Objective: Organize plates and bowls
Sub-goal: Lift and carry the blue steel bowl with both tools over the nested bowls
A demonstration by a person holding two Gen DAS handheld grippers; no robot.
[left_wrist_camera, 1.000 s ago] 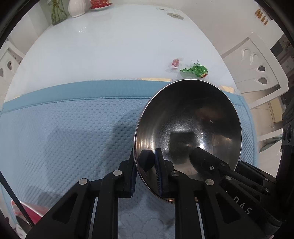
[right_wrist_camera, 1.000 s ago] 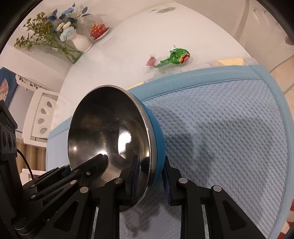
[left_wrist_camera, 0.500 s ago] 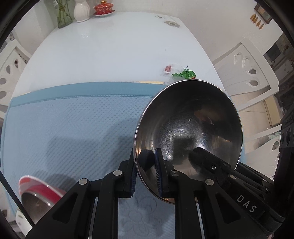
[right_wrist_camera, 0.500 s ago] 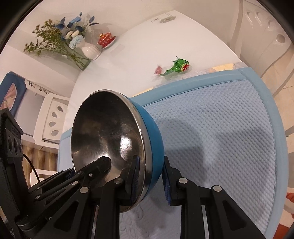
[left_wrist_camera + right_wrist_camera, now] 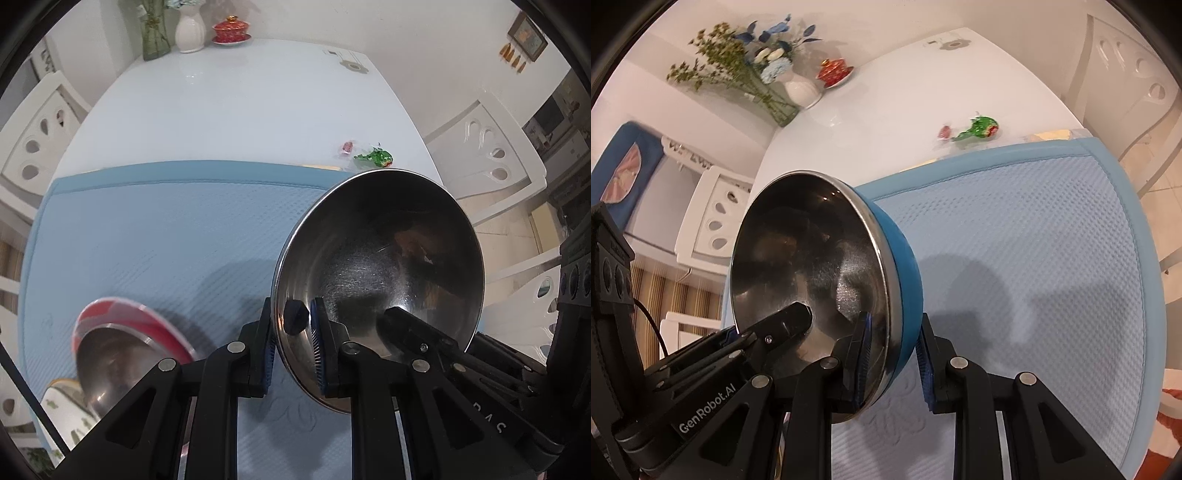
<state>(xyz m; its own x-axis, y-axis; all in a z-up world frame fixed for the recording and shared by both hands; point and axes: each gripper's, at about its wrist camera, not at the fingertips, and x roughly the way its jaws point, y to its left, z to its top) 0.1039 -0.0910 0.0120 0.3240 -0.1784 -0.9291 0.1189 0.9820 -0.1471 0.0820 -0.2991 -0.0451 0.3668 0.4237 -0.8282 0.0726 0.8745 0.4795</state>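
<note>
Lifted higher above the light-blue waffle-textured mat (image 5: 155, 236) than a second ago, with more of the white table (image 5: 240, 110) now in sight and a red-rimmed steel bowl (image 5: 122, 343) newly showing at the mat's near-left part. Held over the mat by both tools: a round bowl with a polished steel inside and a blue outer shell (image 5: 820, 280), tilted steeply on edge. Clamped on the bowl's rim from one side, the left gripper (image 5: 291, 347), one blue-ribbed pad inside the steel wall and one outside, jaws nearly closed. Pinched on the opposite rim, the right gripper (image 5: 892, 360), inner pad against the steel, outer pad against the blue shell, likewise closed tight on the wall. Seen in each wrist view reaching into the bowl's hollow: the other black tool's finger. Cast on the mat beneath the bowl, a soft dark shadow. Beyond the mat's far edge, on the table: a green crumpled wrapper (image 5: 375, 158) and, just beside it, a small pink sweet (image 5: 347, 147). At the table's far end, well apart from the mat: a white ribbed vase with flowers (image 5: 801, 90) and a red lidded cup on a saucer (image 5: 231, 29). Around the table, white carved chairs (image 5: 487, 147).
</note>
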